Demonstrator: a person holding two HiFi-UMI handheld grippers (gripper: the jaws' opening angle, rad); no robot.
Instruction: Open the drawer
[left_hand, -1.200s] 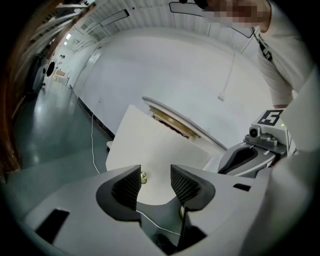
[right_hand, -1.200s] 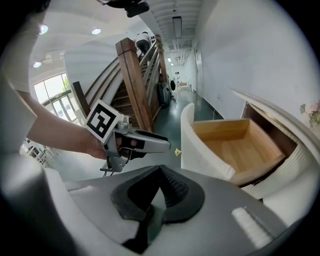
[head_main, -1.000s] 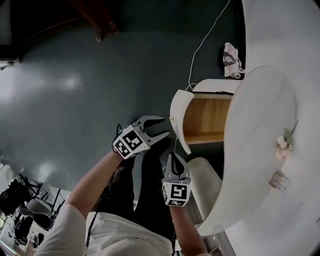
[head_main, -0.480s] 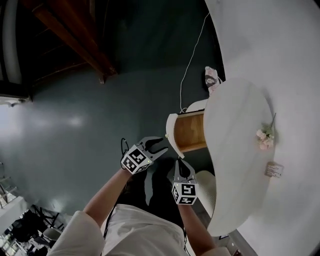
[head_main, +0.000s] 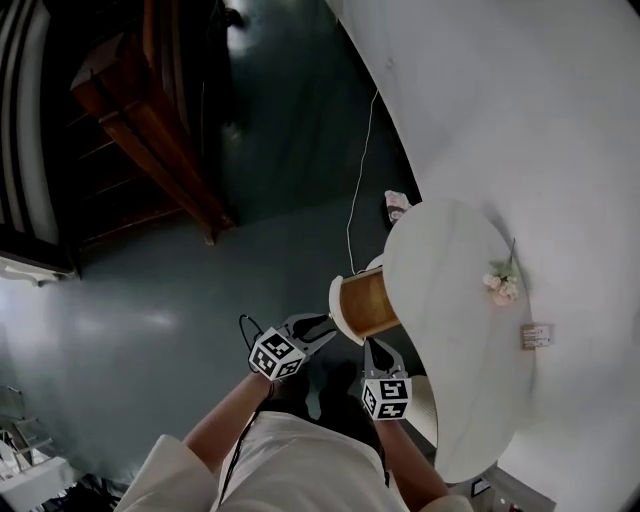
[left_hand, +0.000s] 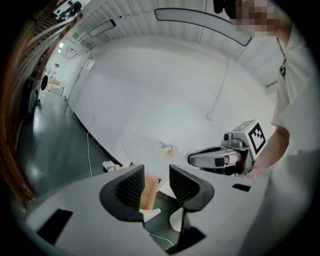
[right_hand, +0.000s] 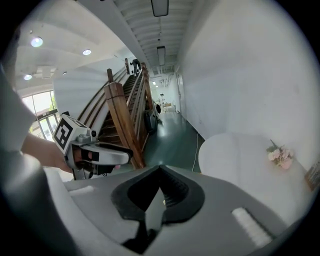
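Nearest, left gripper gaping wide, just closing a touch, holding nothing; right gripper pressed shut, likewise empty. Just beyond, drawer already standing out from under round table. Probably light, stiff wood, best taken by its white front's edge. Shows only bare wood inside, nothing stored as far as visible.

Drawer rear out of sight under tabletop

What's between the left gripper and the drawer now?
Nothing. In the left gripper view, the left gripper, whose jaws have just been closing slightly and hold nothing, looks straight at the open drawer; only air between.
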